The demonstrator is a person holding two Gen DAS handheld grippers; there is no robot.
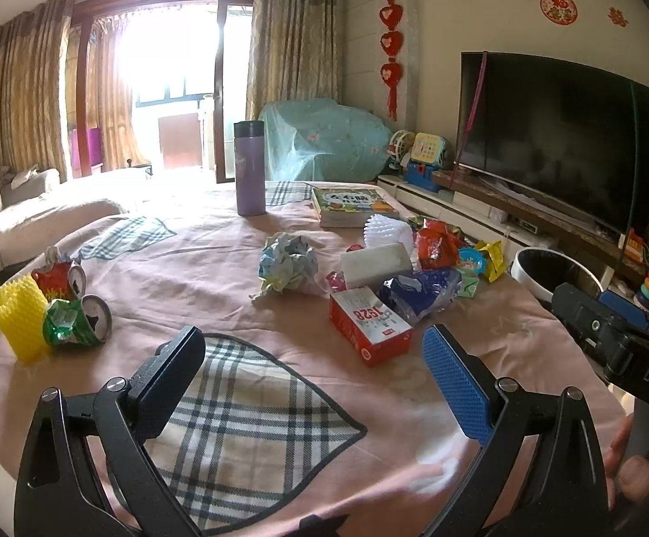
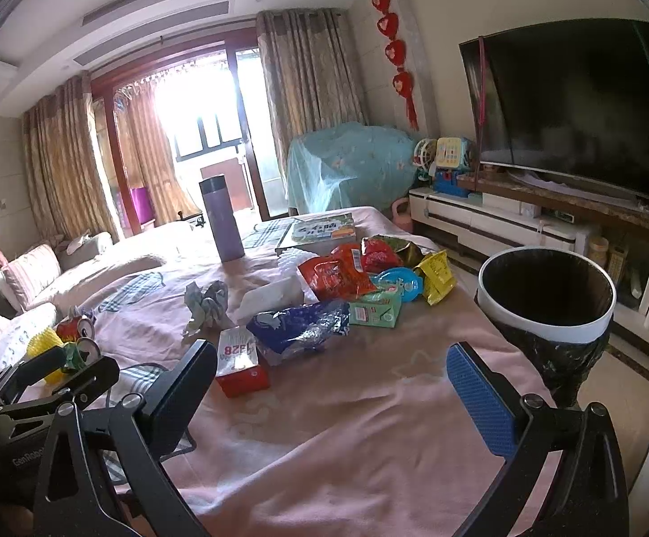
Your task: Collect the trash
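Observation:
Trash lies scattered over a table with a pink cloth (image 1: 217, 277). A red-and-white box marked 1928 (image 1: 369, 329) (image 2: 238, 360) lies nearest, beside a blue crumpled bag (image 1: 418, 293) (image 2: 300, 326). Crumpled paper (image 1: 288, 264) (image 2: 206, 302) sits mid-table. Snack wrappers (image 2: 342, 275) pile at the right. Crushed cans (image 1: 78, 317) and yellow foam netting (image 1: 18, 317) lie at the left. My left gripper (image 1: 313, 358) hovers open over the near table. My right gripper (image 2: 331, 376) is open too, empty, left of the white-rimmed bin (image 2: 548, 300).
A purple flask (image 1: 249, 168) and a stack of books (image 1: 351, 208) stand at the far side. A sofa (image 1: 11, 219) runs along the left. The TV (image 1: 557, 134) and its low cabinet with toys fill the right wall. The bin stands off the table's right edge.

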